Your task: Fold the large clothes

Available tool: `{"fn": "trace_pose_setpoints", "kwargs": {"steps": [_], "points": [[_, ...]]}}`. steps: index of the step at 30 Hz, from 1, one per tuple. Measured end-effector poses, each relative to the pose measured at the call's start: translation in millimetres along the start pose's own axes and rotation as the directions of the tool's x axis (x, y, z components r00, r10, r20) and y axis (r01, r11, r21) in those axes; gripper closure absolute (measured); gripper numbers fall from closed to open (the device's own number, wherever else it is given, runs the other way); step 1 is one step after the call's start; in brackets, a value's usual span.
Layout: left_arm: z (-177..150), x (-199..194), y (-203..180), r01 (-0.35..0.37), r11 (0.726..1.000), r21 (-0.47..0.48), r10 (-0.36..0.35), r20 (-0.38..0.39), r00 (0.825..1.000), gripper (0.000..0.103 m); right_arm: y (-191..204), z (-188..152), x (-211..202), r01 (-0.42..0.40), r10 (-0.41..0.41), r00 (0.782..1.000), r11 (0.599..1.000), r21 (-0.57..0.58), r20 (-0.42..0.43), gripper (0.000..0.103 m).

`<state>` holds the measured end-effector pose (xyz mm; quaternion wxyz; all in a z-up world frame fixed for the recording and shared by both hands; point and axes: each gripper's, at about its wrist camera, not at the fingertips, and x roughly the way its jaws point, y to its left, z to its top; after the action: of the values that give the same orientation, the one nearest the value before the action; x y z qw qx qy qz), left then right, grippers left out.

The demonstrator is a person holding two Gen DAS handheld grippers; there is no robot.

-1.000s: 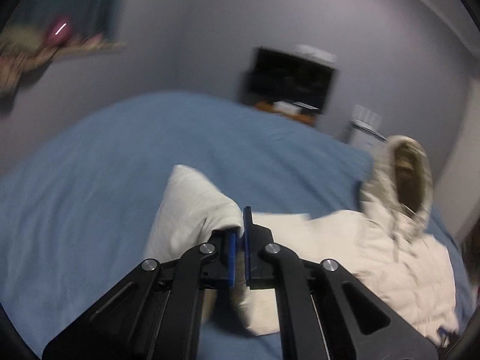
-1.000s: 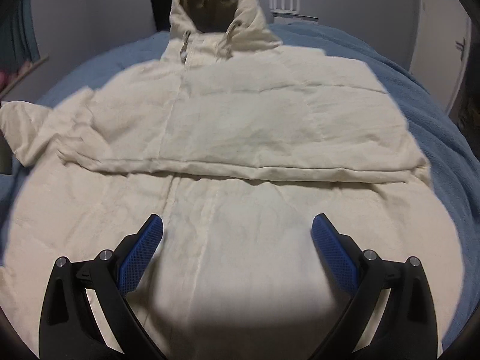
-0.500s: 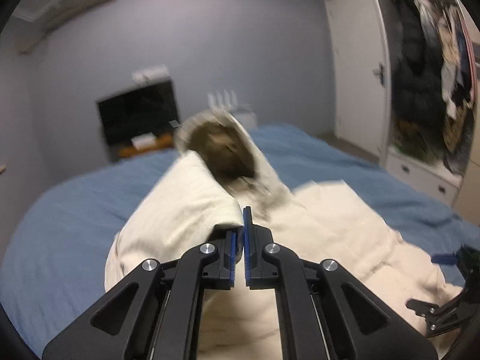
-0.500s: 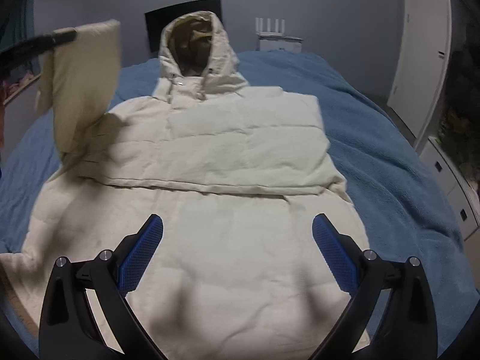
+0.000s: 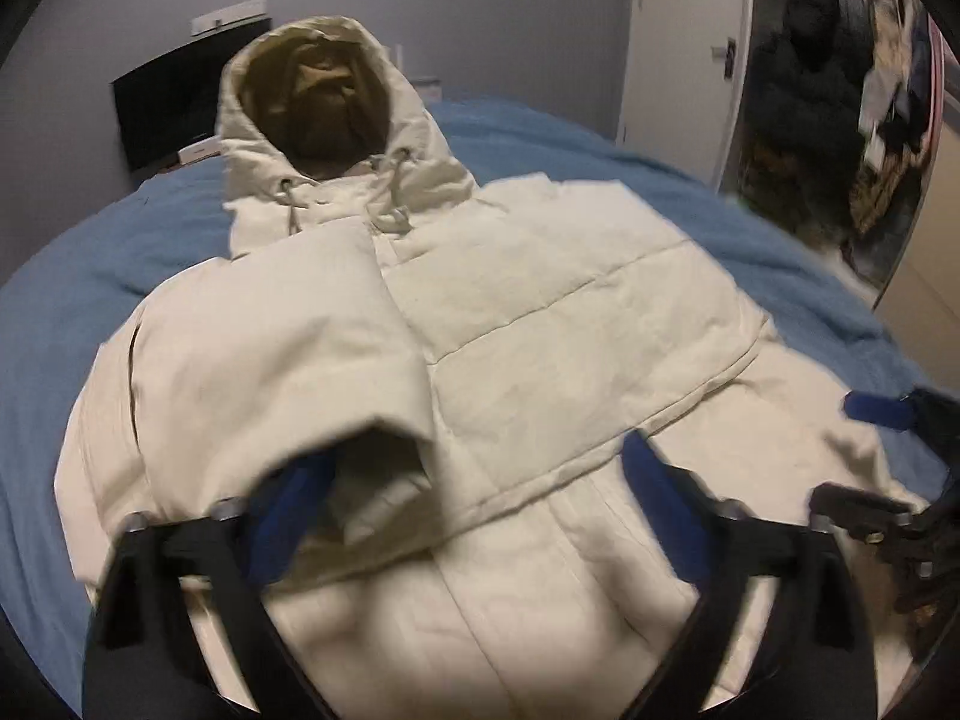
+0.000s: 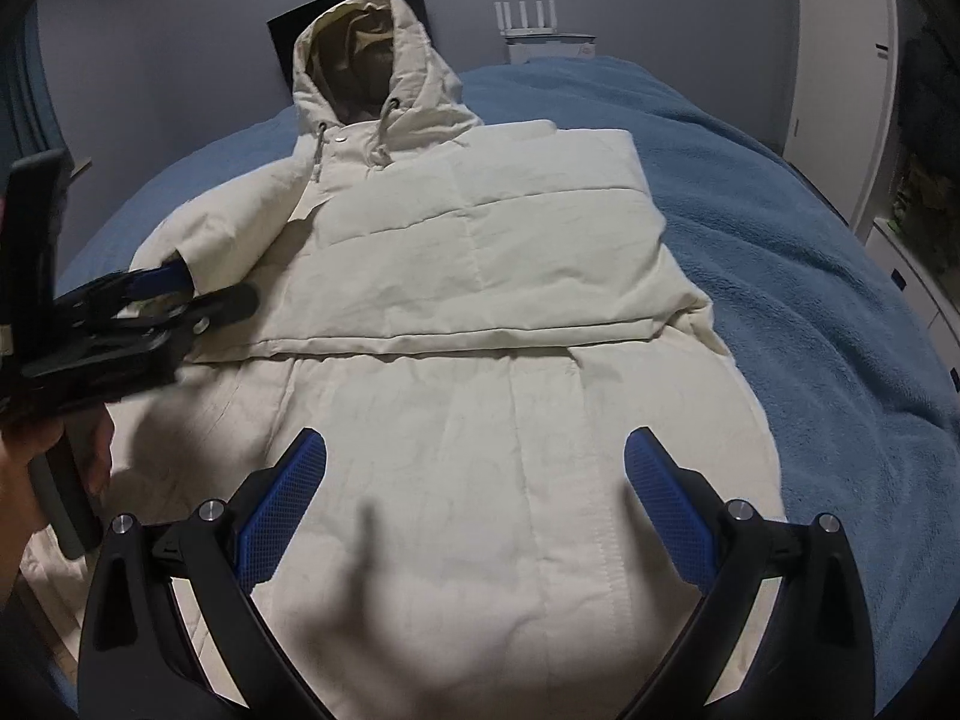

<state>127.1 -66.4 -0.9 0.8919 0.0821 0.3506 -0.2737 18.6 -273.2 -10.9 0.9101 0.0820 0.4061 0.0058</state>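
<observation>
The cream hooded coat (image 6: 480, 312) lies flat on the blue bed (image 6: 810, 300), sleeves folded across its chest. It looks puffy, soft and light; take it by the hem corners. Left gripper (image 5: 474, 510) and right gripper (image 6: 474, 504) both gape wide, jaws empty.

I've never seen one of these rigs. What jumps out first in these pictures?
A big cream coat lies spread on a blue bed, its hood propped at the far end. One sleeve is folded across the chest, its cuff by the open left tool. The right tool hovers open over the lower coat.
</observation>
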Motion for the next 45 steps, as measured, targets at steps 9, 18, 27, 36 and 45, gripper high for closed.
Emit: {"fn": "trace_pose_setpoints", "kwargs": {"steps": [9,18,27,36,45], "points": [[-12.9,-67.5,90.4,-0.067,0.981,-0.182,0.062,-0.034,0.997,0.01,47.4,10.8,-8.7,-0.049,0.054,0.998,0.992,-0.114,0.038,0.007],[-47.4,-36.9,193.6,-0.306,0.856,-0.417,0.266,-0.153,0.952,0.01,166.0,52.5,22.1,-0.095,0.127,0.988,0.945,-0.313,0.083,0.008],[-56.1,-20.8,220.8,-0.23,0.837,-0.496,0.198,-0.117,0.973,0.008,230.2,58.0,98.6,0.017,0.008,0.999,0.889,-0.457,0.053,0.008],[-58.3,-15.9,224.3,-0.202,0.832,-0.517,0.177,-0.1,0.979,0.008,224.9,61.9,106.0,0.061,-0.015,0.995,0.883,-0.466,0.101,0.072],[-56.9,-16.4,219.7,-0.221,0.84,-0.495,0.195,-0.104,0.975,0.008,144.1,96.2,56.8,-0.004,0.032,0.984,0.987,-0.158,0.176,0.077]]}}
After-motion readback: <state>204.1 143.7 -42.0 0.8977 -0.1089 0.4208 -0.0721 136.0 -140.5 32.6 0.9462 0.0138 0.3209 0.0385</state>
